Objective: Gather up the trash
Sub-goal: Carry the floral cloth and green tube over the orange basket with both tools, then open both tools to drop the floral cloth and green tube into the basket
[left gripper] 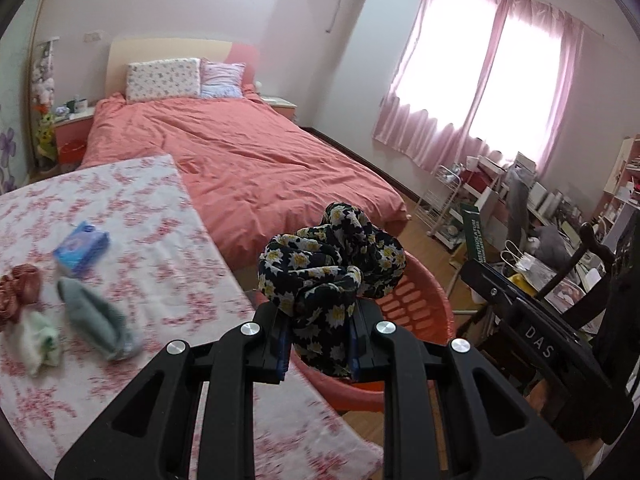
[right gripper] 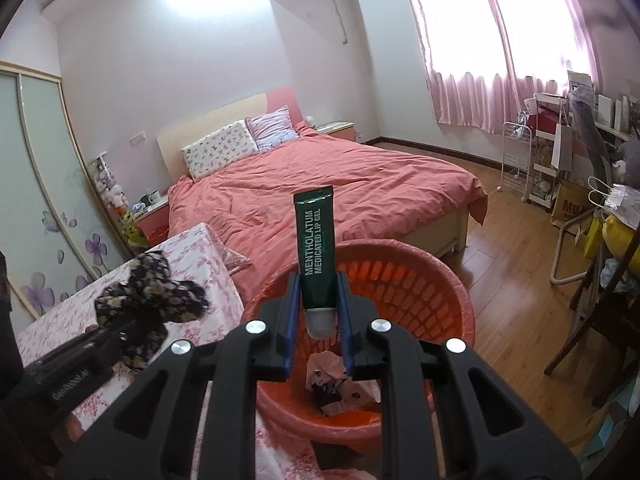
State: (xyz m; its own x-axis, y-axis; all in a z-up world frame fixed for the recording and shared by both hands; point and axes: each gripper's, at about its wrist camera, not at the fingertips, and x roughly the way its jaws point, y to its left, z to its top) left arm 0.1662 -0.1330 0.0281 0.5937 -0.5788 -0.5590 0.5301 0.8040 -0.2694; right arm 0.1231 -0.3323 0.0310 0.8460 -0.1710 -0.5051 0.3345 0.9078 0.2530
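My left gripper (left gripper: 318,340) is shut on a crumpled black cloth with yellow flowers (left gripper: 332,264), held over the near rim of an orange plastic basket (left gripper: 416,300). My right gripper (right gripper: 318,320) is shut on a dark green lip gel tube (right gripper: 316,248), standing upright above the same basket (right gripper: 420,280). Crumpled paper and a dark scrap (right gripper: 332,384) lie in the basket's bottom. In the right wrist view the left gripper with the flowered cloth (right gripper: 148,296) shows at the left, over the table.
A table with a pink floral cloth (left gripper: 120,220) carries a blue tissue pack (left gripper: 82,246), a grey sock (left gripper: 96,320), a pale green cloth (left gripper: 40,340) and a brown scrunchie (left gripper: 18,288). A bed with a coral cover (left gripper: 248,160) lies beyond. Cluttered shelves and a chair (left gripper: 560,248) stand at the right.
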